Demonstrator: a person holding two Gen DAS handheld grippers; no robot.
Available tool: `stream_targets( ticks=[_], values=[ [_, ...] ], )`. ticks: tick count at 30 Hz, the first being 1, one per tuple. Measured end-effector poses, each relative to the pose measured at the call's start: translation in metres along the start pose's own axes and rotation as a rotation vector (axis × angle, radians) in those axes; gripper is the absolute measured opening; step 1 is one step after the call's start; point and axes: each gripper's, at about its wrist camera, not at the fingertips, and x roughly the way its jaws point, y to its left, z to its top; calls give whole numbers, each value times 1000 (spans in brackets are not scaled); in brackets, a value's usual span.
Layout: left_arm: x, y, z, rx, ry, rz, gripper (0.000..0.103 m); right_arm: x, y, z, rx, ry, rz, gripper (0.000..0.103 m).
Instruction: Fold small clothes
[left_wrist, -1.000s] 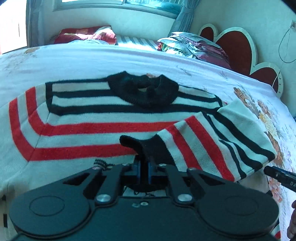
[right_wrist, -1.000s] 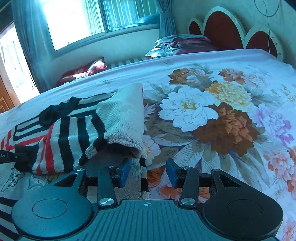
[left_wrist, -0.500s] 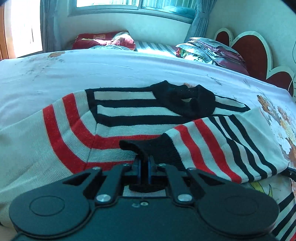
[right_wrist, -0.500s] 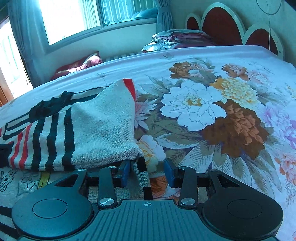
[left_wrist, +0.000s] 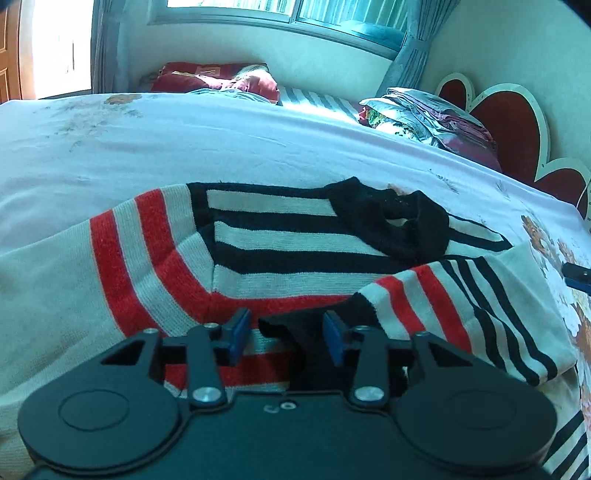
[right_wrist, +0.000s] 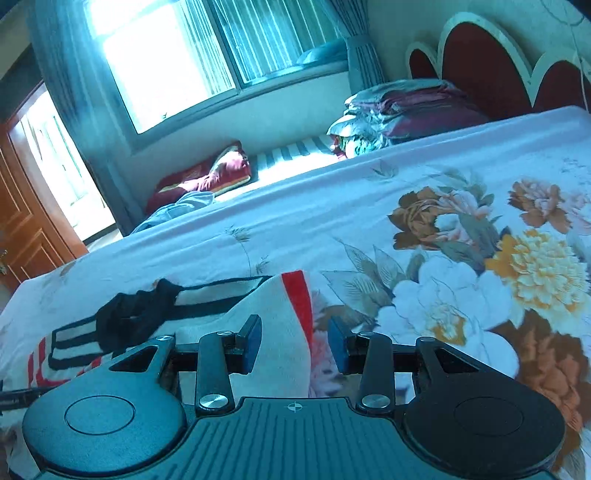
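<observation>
Jaws of the left gripper (left_wrist: 286, 338) are opening, blue pads clear on either side of the black cuff (left_wrist: 295, 332) of the striped sweater (left_wrist: 280, 258), which lies between them unpressed. Jaws of the right gripper (right_wrist: 294, 347) stand partly apart over the sweater's folded edge, gripping nothing. Landmark: the sweater's black collar (left_wrist: 388, 218). One sleeve (left_wrist: 461, 306) is folded across the body, just nearside of the collar; the other sleeve spreads flat to its far side. The whole garment rests on the floral bedsheet (right_wrist: 461, 258). Judged handling: light, soft, limp knit that drapes and stretches; not slippery, not fragile. Best taken at cuff, hem or shoulder seam, pinching both layers.
</observation>
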Motion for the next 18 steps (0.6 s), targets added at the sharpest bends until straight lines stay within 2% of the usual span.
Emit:
stream_targets(
  ticks=[3, 5, 6, 8, 10, 13, 15, 16, 17, 18],
  values=[
    [6, -1, 3, 2, -4, -7, 27, 37, -14, 13, 47, 65, 17, 40],
    [8, -1, 2, 0, -12, -25, 8, 53, -20, 16, 70, 113, 57, 39],
    [5, -2, 2, -2, -35, -30, 8, 56, -20, 17, 71, 117, 80, 8],
    [-9, -5, -2, 11, -133, 12, 6, 52, -13, 18, -16, 86, 27, 6],
    [0, -7, -8, 35, -96, 85, 4, 61, -8, 9, -98, 100, -64, 6],
    [3, -12, -13, 73, -93, 110, 5, 63, -4, 3, -138, 90, -95, 7],
    [0, -10, -10, 63, -79, 125, 15, 59, -2, 3, -146, 87, -107, 9],
    [-6, -8, -8, 41, -80, 154, 33, 54, -1, 4, -153, 67, -129, 19],
    [-17, -7, -7, 26, -116, 193, 49, 44, 1, 5, -166, 19, -163, 23],
    [-28, -10, -6, 30, -167, 208, 53, 36, 2, 8, -174, -21, -162, 23]
  ],
)
